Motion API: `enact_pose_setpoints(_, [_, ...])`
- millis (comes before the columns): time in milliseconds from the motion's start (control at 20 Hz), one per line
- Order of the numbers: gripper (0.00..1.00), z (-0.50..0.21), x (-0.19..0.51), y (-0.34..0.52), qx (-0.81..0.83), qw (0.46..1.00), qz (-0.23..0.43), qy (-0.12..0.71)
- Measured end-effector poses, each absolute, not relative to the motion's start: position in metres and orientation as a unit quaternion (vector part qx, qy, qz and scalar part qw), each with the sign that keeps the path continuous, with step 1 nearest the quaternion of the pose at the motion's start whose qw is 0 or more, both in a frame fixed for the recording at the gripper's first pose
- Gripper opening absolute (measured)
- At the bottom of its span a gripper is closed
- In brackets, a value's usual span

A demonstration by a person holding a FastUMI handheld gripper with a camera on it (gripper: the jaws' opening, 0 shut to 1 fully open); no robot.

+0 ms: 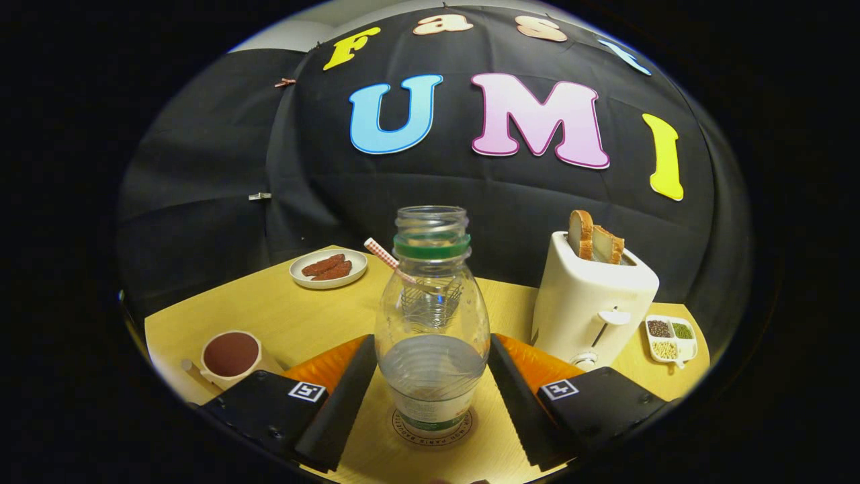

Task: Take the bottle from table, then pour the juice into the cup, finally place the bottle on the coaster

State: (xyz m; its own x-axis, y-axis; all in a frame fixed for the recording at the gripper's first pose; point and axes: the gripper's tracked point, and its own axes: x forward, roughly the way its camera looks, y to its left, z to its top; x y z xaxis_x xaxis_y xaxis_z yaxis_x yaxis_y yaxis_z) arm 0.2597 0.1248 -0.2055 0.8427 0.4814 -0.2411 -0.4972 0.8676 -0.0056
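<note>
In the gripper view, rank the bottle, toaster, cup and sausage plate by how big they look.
1. bottle, between the open gripper fingers, nearest the camera.
2. toaster.
3. cup and sausage plate: they look alike, and the plate sits farther off, so unranked.

wall: black cloth (pixel 201 175) hung in folds behind the table, held by small clips (pixel 259 196)
upper corner: a pale wall (pixel 295 30) above the cloth
furniture: light wood table (pixel 302 309), its far corner towards the cloth
light: warm, even, indoor
</note>
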Motion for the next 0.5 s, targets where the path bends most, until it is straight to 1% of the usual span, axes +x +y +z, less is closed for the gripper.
enact_pose_setpoints(350, [0.99,-0.188,0.235,0.119,-0.050,0.959,0.258,0.107])
enact_pose_setpoints(500, [0.98,-0.170,0.218,0.115,-0.063,0.958,0.262,0.096])
